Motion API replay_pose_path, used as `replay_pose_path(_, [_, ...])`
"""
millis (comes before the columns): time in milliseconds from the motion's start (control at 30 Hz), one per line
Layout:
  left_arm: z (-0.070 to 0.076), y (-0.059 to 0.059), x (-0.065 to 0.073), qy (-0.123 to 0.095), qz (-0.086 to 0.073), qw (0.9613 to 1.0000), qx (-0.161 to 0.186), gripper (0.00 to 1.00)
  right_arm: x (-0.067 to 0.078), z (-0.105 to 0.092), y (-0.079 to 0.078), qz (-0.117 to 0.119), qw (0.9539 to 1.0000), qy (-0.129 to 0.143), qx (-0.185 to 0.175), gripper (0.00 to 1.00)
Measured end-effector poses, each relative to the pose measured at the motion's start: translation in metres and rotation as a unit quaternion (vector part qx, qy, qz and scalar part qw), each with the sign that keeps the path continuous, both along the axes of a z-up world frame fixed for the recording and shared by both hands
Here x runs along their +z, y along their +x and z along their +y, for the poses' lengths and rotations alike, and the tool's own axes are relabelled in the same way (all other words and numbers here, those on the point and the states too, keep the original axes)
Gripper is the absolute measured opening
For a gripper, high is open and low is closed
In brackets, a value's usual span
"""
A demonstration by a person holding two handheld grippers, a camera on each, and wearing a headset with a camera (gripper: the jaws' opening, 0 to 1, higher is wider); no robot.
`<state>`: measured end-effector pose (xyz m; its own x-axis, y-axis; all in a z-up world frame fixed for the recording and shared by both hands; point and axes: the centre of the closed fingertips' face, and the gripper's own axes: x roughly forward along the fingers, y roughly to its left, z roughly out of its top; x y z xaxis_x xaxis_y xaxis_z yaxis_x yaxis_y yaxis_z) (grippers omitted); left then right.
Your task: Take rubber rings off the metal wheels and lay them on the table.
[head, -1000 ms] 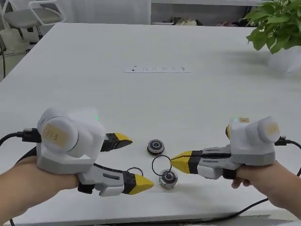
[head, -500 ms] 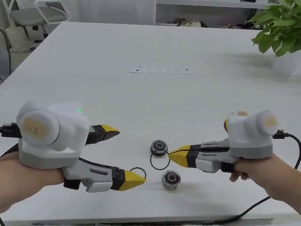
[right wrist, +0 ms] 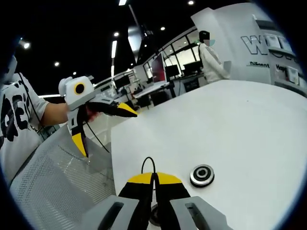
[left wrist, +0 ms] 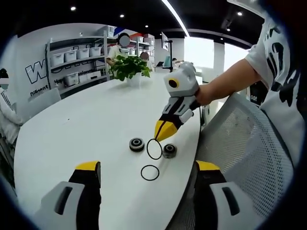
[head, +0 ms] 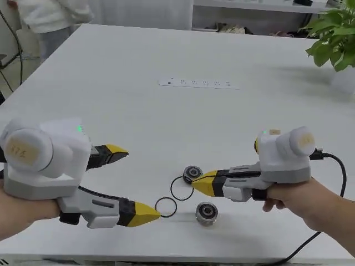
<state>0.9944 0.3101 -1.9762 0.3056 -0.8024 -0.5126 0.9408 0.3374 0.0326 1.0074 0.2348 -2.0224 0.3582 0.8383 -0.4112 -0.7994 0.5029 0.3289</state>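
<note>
Right gripper: the right gripper (head: 203, 183) is at the lower right of the head view, held in a hand (head: 310, 206). Its yellow-tipped jaws are pressed together on the edge of a thin black rubber ring.
Pinched ring: the pinched ring (head: 172, 191) hangs from those tips, just left of them in the head view. It falls between the two metal wheels in the picture. I cannot tell whether its lower edge touches the table.
Loose ring: the loose ring (head: 156, 207) lies flat on the table, low in the frame. It is just below and left of the pinched ring and apart from it.
Left gripper: the left gripper (head: 135, 181) is at the lower left of the head view. Its jaws are spread wide with nothing between them, and the lower yellow tip sits just left of the loose ring.
Upper wheel: the upper wheel (head: 192, 173) stands on the table just above the right gripper's tips.
Lower wheel: the lower wheel (head: 207, 212) stands on the table just below those tips, to the right of the loose ring.
Rings on wheels: the wheels are too small to tell whether either one carries a ring.
Table: the white table (head: 166, 127) fills most of the head view.
Power strip: a white power strip (head: 199, 83) lies above the centre, well apart from the wheels.
Plant: a leafy plant (head: 333, 33) is in the upper right corner.
Cable: a black cable (head: 339, 172) loops from the back of the right gripper.
Bystander: a person (head: 52, 14) stands past the table's far edge, at the upper left.
Chair: a mesh chair (left wrist: 244, 158) sits at the right of the left gripper view.
</note>
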Motion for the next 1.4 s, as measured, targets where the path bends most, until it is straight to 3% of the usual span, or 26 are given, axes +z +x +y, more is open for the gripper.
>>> replay_pose_path(433, [0.009,0.004,0.004,-0.004,-0.004,0.9999,0.016,0.84,-0.017,0.015,0.003,0.029,0.9994,-0.012,0.015,0.00])
replay_pose_path(967, [0.015,0.003,-0.002,0.000,0.004,0.9997,0.024,0.86,-0.038,0.022,0.002,0.080,0.9966,-0.015,0.011,0.00])
replay_pose_path(1400, [0.020,0.004,-0.006,0.006,0.008,0.9995,0.030,0.86,-0.047,0.029,-0.001,0.089,0.9956,-0.021,0.018,0.00])
